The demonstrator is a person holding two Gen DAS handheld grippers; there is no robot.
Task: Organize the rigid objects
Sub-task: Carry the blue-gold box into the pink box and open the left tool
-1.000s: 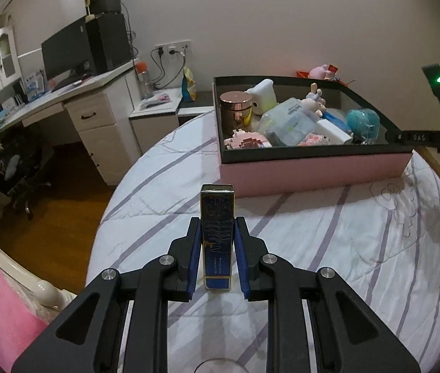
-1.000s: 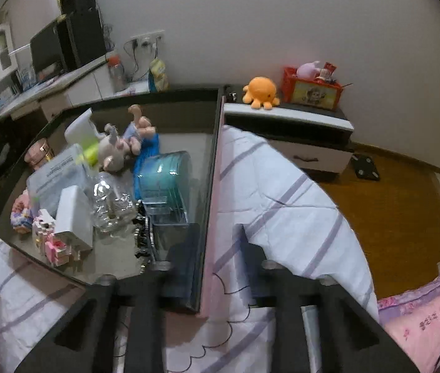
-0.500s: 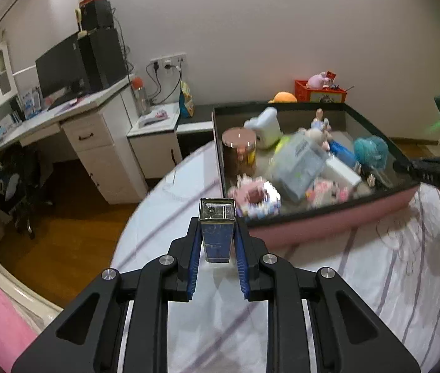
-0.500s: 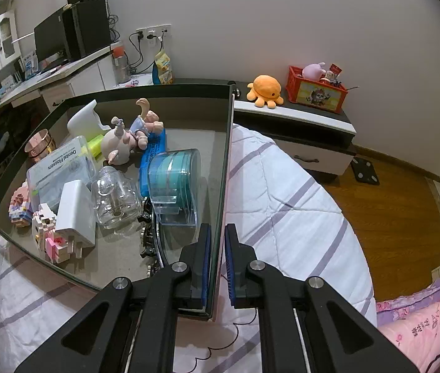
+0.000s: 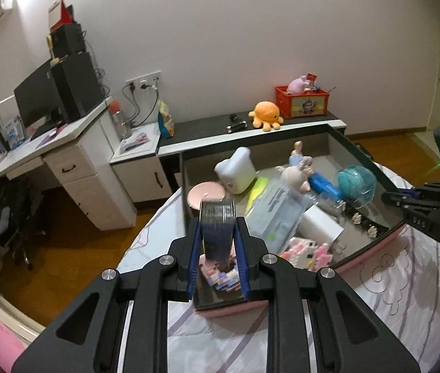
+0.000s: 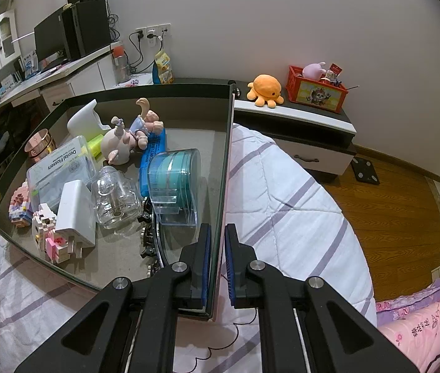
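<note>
My left gripper (image 5: 217,261) is shut on a dark blue rectangular tin (image 5: 217,233) and holds it upright above the near left corner of the pink storage box (image 5: 229,306). The box holds several toys and containers: a copper jar (image 6: 38,146), a dental floss box (image 6: 59,168), a white charger (image 6: 75,211), a teal tape dispenser (image 6: 175,177) and block figures (image 6: 45,233). My right gripper (image 6: 217,264) is shut on the box's right wall (image 6: 224,168), one finger inside and one outside. It also shows in the left wrist view (image 5: 419,205).
The box lies on a bed with a white quilt with purple stripes (image 6: 282,192). Behind it stand a low cabinet with an orange octopus plush (image 6: 265,88) and a red crate (image 6: 316,88), and a white desk with a monitor (image 5: 39,102). A wooden floor (image 6: 391,205) lies to the right.
My left gripper carried the tin up and forward, from over the quilt to above the box's near corner. My right gripper closed on the box's right wall and holds there.
</note>
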